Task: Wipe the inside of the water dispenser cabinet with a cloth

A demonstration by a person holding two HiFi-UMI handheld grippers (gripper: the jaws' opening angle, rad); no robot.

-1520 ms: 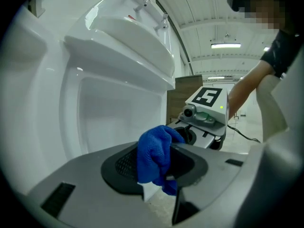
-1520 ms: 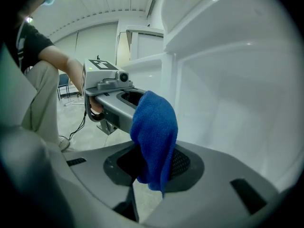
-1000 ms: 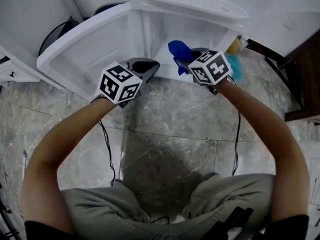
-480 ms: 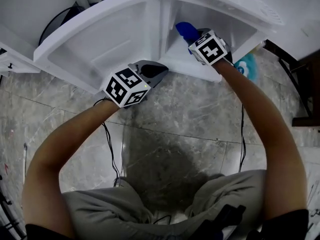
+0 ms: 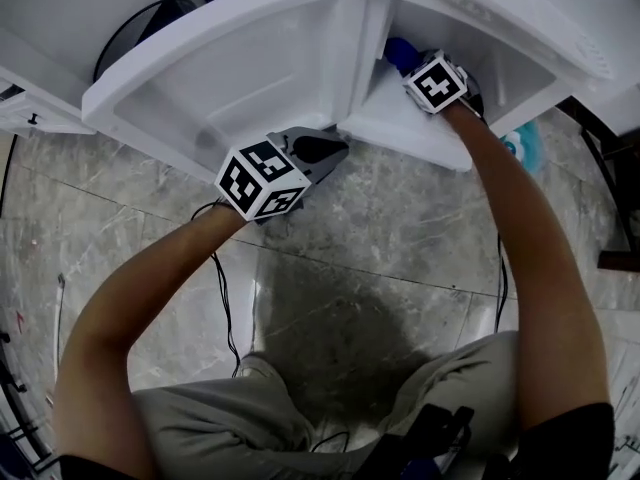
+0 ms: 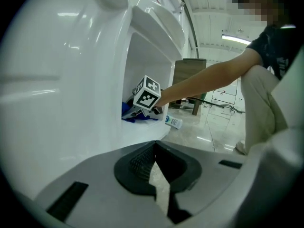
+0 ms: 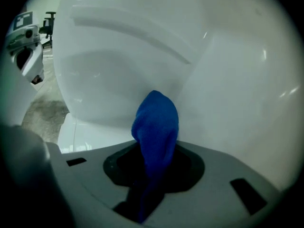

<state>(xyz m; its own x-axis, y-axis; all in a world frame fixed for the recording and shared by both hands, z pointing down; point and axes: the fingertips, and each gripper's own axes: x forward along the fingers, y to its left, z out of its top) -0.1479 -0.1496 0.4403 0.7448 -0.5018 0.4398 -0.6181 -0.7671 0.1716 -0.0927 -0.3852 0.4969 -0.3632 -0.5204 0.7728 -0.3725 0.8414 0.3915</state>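
The white water dispenser cabinet stands open, its door swung out to the left. My right gripper reaches inside the cabinet, shut on a blue cloth. In the right gripper view the blue cloth bunches up out of the right gripper, close to the white inner wall. My left gripper is shut and empty, low in front of the cabinet's bottom edge beside the door. The left gripper view shows the left gripper with jaws together, and beyond it the cloth on the cabinet floor.
A small bottle lies on the marble floor just right of the cabinet, next to a teal object. Dark wooden furniture stands at the right. Cables trail over the floor by my left arm.
My right gripper has gone deeper into the cabinet and lower, taking the blue cloth with it. The left gripper has sunk a little toward the cabinet's bottom edge and stays shut.
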